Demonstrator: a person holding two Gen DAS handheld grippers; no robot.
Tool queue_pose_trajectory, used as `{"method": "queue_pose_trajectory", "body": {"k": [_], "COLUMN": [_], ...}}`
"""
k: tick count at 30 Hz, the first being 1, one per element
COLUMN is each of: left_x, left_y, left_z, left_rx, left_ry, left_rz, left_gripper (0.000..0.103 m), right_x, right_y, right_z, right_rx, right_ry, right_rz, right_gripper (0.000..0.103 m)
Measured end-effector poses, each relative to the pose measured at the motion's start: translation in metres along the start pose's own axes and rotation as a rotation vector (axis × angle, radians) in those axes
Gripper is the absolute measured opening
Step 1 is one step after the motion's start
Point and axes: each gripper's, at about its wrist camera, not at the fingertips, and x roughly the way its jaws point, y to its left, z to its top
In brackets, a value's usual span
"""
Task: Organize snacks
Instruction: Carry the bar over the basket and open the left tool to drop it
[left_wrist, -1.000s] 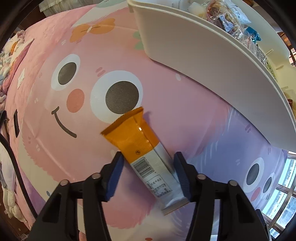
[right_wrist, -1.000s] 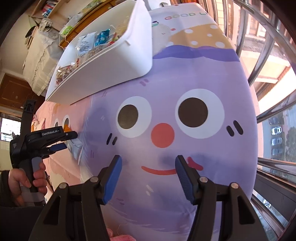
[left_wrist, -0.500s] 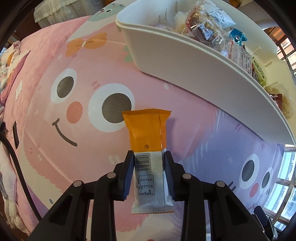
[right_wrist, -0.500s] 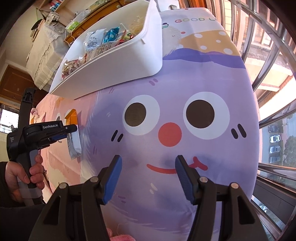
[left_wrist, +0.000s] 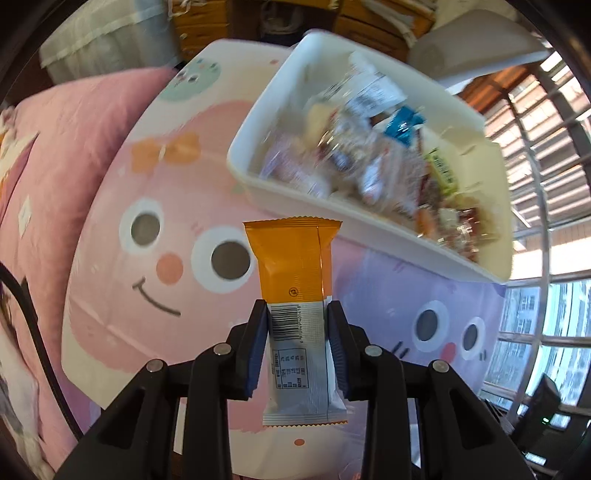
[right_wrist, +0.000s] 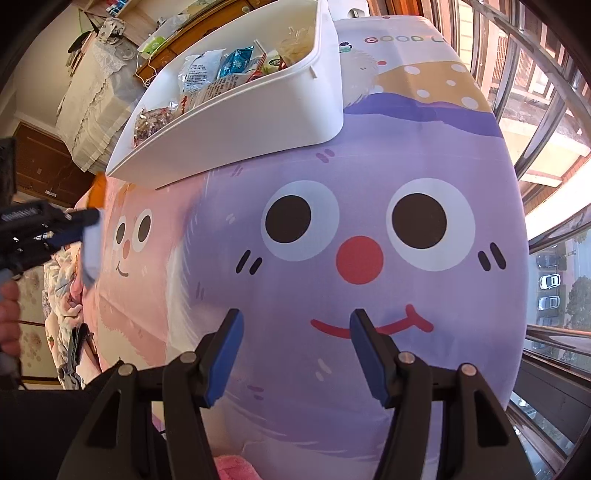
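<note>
My left gripper (left_wrist: 297, 312) is shut on an orange and white snack bar (left_wrist: 295, 273), held upright well above the cartoon bedspread (left_wrist: 155, 266). Both blue pads press the bar's white barcode section. Up and to the right sits the white bin (left_wrist: 258, 192), packed with several wrapped snacks. In the right wrist view the same bar (right_wrist: 94, 229) shows blurred at the far left, clamped in the left gripper (right_wrist: 79, 219) below the bin (right_wrist: 258, 122). My right gripper (right_wrist: 295, 321) hangs open over the purple cartoon face (right_wrist: 358, 258), nothing between its pads.
The bin rests near the bed's far edge. Window bars (right_wrist: 546, 110) run along the right side. A cloth-covered cabinet (right_wrist: 96, 74) and wooden furniture stand behind the bed. A person's hand (right_wrist: 9, 317) grips the left tool's handle. Bedding (left_wrist: 22, 206) is bunched at the left.
The left gripper closed on the snack bar lying on the bedspread and lifted it upward, so the bin's contents came into view. The right gripper stayed open and almost still.
</note>
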Motion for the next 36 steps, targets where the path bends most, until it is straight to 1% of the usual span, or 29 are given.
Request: {"method": "queue_pose_trajectory", "body": {"k": [3,7,15,22,25,28,29,30,32,35,36], "left_x": [-0.017,-0.030,-0.043,-0.047,-0.049,-0.055,-0.056,-0.059,-0.064,-0.074,-0.078], "left_y": [-0.008,-0.025,-0.075,-0.111,-0.119,-0.121,-0.120,-0.118,-0.113,-0.100,-0.093], "left_z": [0.009,0.028,0.065,0.089,0.095,0.096,0.094,0.092,0.088,0.079,0.074], "left_rx": [0.069,0.160,0.330,0.419,0.445,0.464,0.472,0.485,0.496,0.524,0.531], "left_ry": [-0.026,-0.037,-0.096,-0.164,-0.199,-0.226,-0.231,-0.238,-0.249,-0.262,-0.267], "left_rz": [-0.007,-0.030,-0.084,-0.108,-0.119,-0.133,-0.136,-0.149,-0.153,-0.162,-0.164], "left_gripper": [0.030,0.030,0.031,0.031,0.031,0.032,0.036,0.047,0.058,0.059,0.060], "right_x": [0.000,-0.001,-0.010,-0.022,-0.028,-0.033,-0.035,-0.037,-0.040,-0.045,-0.047], "right_y": [-0.001,-0.001,-0.002,0.005,0.009,0.015,0.018,0.020,0.025,0.035,0.039], "right_z": [0.000,0.000,-0.004,-0.009,-0.012,-0.017,-0.019,-0.020,-0.023,-0.031,-0.034], "right_rx": [0.024,0.049,0.074,0.069,0.069,0.074,0.078,0.081,0.092,0.109,0.114], "right_ry": [-0.009,-0.027,-0.086,-0.146,-0.170,-0.193,-0.201,-0.209,-0.223,-0.246,-0.255], "right_rz": [0.005,0.002,-0.036,-0.083,-0.103,-0.125,-0.132,-0.138,-0.149,-0.165,-0.171], "right_gripper": [0.060,0.060,0.060,0.063,0.063,0.067,0.070,0.071,0.074,0.075,0.076]}}
